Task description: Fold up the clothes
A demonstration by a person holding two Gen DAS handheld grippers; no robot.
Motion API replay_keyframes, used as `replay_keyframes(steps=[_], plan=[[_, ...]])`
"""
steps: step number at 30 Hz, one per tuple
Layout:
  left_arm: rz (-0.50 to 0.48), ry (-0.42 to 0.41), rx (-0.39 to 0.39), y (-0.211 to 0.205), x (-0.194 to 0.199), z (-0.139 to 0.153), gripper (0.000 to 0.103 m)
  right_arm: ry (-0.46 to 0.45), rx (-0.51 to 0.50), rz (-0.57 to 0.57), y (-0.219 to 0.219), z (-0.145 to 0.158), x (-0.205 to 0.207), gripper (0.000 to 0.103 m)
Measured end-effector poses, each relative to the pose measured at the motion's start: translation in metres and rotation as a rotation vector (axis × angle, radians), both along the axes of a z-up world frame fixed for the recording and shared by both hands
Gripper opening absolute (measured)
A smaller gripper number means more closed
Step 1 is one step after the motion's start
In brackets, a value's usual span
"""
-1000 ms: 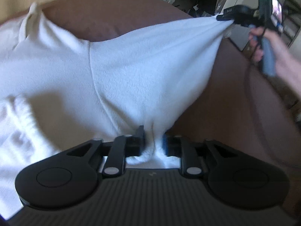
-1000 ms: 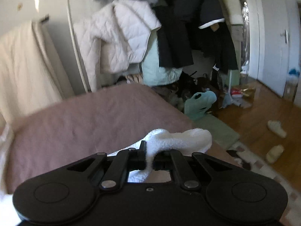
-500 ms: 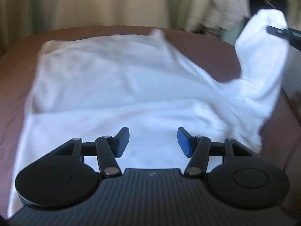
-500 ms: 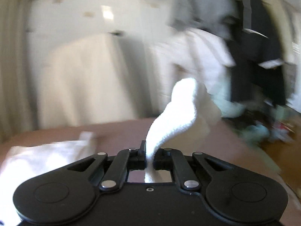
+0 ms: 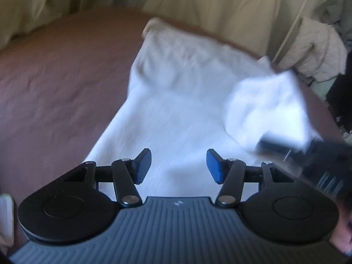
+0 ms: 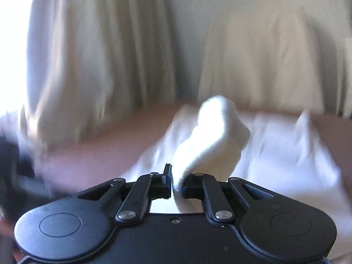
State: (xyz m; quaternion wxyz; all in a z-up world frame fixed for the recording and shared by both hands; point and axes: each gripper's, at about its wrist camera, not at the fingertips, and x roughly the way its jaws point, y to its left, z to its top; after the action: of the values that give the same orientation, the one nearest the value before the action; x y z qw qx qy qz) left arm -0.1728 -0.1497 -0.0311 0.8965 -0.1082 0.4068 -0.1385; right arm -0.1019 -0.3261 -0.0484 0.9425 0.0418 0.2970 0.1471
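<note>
A white garment lies spread on a brown bed. My left gripper is open and empty, hovering just above the garment's near part. My right gripper is shut on a fold of the white garment, holding it lifted over the flat part. In the left wrist view the right gripper shows blurred at the right, carrying that raised corner over the garment.
Cream curtains hang behind the bed. A pale quilted jacket hangs at the right. The bed's brown sheet stretches left of the garment.
My left gripper let go of the garment and opened. My right gripper swung left with its corner, carrying it over the spread garment.
</note>
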Motion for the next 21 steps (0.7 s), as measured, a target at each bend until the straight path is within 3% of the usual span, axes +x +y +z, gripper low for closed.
replay_keyframes(steps=[2, 4, 6, 10, 12, 15, 19, 21], plan=[[0.011, 0.011, -0.014, 0.003, 0.004, -0.006, 0.054, 0.139, -0.019, 0.068, 0.018, -0.027, 0.007, 0.02], [0.019, 0.003, -0.034, 0.005, 0.004, -0.006, 0.054, 0.208, 0.042, 0.149, 0.015, -0.034, 0.004, 0.029], [0.016, -0.019, -0.046, 0.005, 0.002, -0.003, 0.054, 0.204, 0.107, 0.196, -0.002, -0.03, -0.004, 0.048], [0.005, -0.042, -0.075, 0.005, -0.004, 0.002, 0.056, 0.163, 0.13, 0.165, -0.045, -0.02, -0.038, 0.05], [0.01, -0.058, -0.106, 0.009, -0.01, 0.007, 0.056, 0.139, 0.094, 0.122, -0.075, -0.012, -0.053, 0.052], [0.046, -0.091, -0.187, 0.021, -0.014, 0.016, 0.059, 0.118, -0.056, -0.015, -0.122, -0.01, -0.085, 0.056], [0.045, -0.035, -0.283, 0.023, -0.007, 0.009, 0.067, 0.166, -0.232, -0.235, -0.185, -0.022, -0.115, 0.057], [0.014, 0.022, -0.247, 0.011, -0.002, -0.001, 0.068, 0.188, -0.234, -0.311, -0.207, -0.03, -0.121, 0.057]])
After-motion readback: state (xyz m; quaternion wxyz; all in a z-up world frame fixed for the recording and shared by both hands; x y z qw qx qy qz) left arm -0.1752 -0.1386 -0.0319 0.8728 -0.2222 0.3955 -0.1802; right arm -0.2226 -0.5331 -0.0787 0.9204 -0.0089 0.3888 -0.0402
